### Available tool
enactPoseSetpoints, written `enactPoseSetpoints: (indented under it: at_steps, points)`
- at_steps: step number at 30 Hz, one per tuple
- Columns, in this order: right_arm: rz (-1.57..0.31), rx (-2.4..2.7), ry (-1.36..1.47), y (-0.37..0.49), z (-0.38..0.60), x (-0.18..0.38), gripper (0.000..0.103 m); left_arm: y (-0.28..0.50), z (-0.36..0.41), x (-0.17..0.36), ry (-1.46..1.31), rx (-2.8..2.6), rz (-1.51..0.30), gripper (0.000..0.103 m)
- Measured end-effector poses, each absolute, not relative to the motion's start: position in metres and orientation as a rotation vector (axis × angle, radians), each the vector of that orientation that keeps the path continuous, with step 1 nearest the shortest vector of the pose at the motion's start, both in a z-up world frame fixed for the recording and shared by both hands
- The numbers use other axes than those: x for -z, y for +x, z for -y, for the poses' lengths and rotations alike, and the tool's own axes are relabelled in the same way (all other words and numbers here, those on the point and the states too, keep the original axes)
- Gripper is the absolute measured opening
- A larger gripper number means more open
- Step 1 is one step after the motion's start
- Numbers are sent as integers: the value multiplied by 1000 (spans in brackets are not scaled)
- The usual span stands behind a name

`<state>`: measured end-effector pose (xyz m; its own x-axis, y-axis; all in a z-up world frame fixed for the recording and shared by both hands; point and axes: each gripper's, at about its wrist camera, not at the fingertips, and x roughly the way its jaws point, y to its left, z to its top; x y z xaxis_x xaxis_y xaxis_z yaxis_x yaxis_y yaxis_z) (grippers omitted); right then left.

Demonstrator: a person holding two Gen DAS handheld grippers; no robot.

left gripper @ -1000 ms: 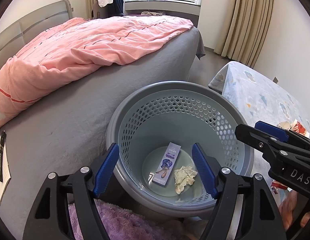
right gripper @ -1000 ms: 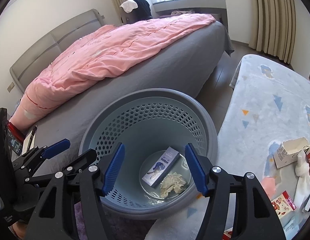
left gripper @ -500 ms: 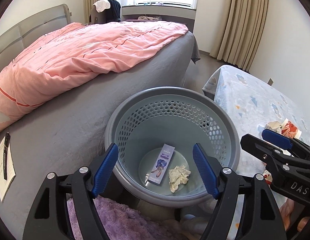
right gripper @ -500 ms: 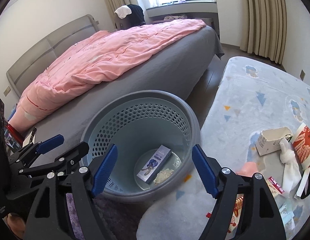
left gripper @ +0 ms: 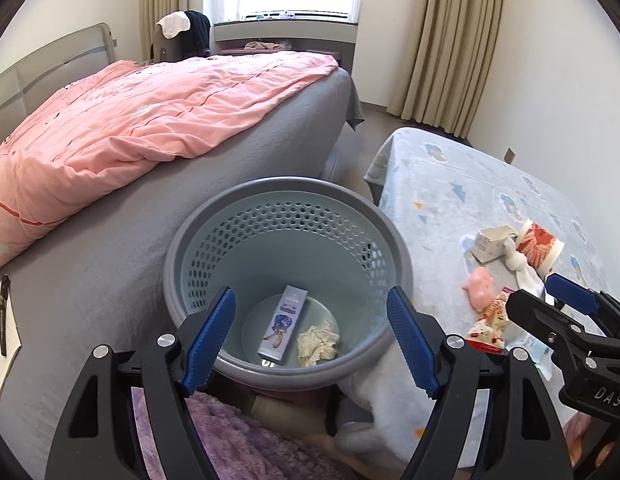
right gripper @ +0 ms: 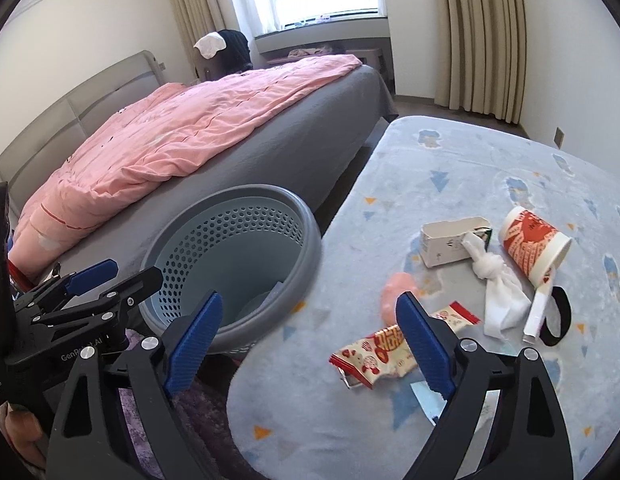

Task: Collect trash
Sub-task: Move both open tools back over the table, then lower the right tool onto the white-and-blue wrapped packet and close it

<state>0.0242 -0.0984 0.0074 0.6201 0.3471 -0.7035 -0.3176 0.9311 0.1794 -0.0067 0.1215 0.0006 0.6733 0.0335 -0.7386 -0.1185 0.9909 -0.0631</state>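
A grey-blue perforated basket [left gripper: 285, 188] [right gripper: 310, 248] stands between the bed and a light-blue blanket [right gripper: 470, 168]. In it lie a small purple box [left gripper: 283, 326] and a crumpled paper [left gripper: 318, 344]. My left gripper [left gripper: 310, 336] hangs open over the basket's near rim, holding nothing. My right gripper [right gripper: 310, 332] hovers over the blanket's near edge with its jaws opening and nothing gripped. On the blanket lie a red-and-white snack wrapper [right gripper: 374, 354], a pink lump [right gripper: 400, 290], a white carton [right gripper: 450, 242], a knotted white tissue [right gripper: 498, 292] and a tipped red paper cup [right gripper: 534, 240].
A grey bed with a pink quilt [left gripper: 149, 112] fills the left side. A notepad with a pen [left gripper: 3, 336] lies on it. Purple fluffy fabric [left gripper: 237, 440] is below the basket. A black strap [right gripper: 558, 316] lies beside the cup.
Both grippers have pulled back and swung right. The right wrist view has left the basket and now looks over the littered blanket. The right jaws stand wider than before.
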Motion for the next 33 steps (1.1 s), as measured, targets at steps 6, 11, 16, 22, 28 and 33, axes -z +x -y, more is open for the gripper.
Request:
enactPoseSetpoints:
  at_steps: [6, 11, 16, 22, 28, 33]
  points:
    - [-806, -314, 60, 9, 136, -11, 89, -14, -97, 0, -98, -40, -833, 74]
    - [-801, -269, 75, 1, 159, -11, 89, -18, -78, 2, -77, -9, -844, 75]
    - [-803, -235, 84, -7, 178, -9, 90, -21, -68, 0, -65, 1, -840, 75]
    - [-816, -201, 99, -16, 197, -3, 90, -22, -59, 0, -53, 12, -847, 75]
    - [-839, -160, 119, -23, 216, 6, 90, -20, -49, 2, -35, 33, -852, 75]
    - [-851, -122, 134, -27, 232, 12, 90, -17, -38, 7, -22, 52, -866, 75]
